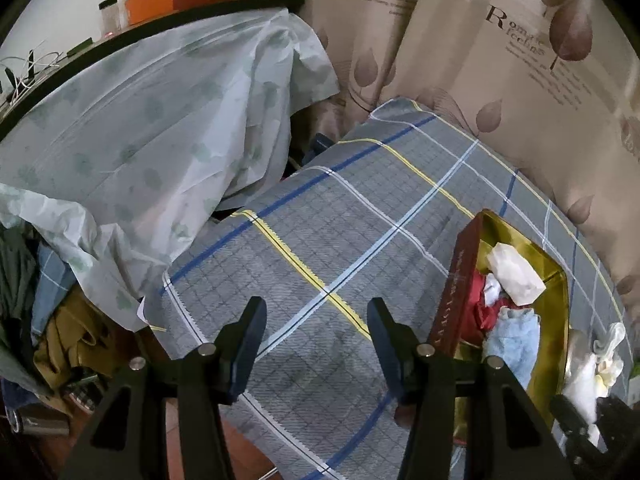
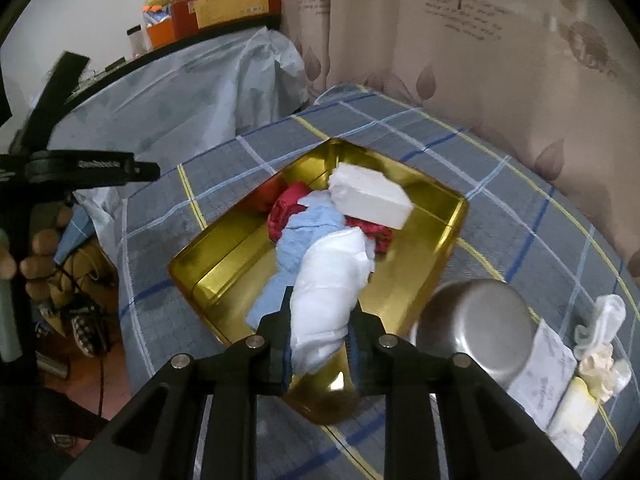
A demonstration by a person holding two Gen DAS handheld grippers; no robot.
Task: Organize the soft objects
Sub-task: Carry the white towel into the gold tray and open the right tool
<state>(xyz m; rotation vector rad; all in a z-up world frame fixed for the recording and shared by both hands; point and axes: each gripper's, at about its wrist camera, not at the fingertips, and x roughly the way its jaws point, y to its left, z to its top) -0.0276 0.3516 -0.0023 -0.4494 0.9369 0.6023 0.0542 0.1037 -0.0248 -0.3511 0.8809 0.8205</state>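
Note:
A gold tin box [image 2: 224,256] with a maroon outer wall [image 1: 456,280] lies on the checked bedsheet [image 1: 320,220]. In it are a red cloth [image 2: 288,204], a light blue cloth [image 2: 308,224] and a white block [image 2: 372,196]. My right gripper [image 2: 320,312] is shut on a white cloth bundle [image 2: 332,280], held above the box's near end and touching the blue cloth. My left gripper [image 1: 316,308] stands open over bare sheet to the left of the box, with nothing between its fingers.
An upturned steel bowl [image 2: 476,320] sits right of the box, beside a paper packet [image 2: 548,368] and small white soft items [image 2: 600,344]. A leaf-print curtain [image 1: 520,100] hangs behind the bed. A pale green sheet [image 1: 140,140] covers furniture on the left, with clutter [image 1: 68,340] on the floor below.

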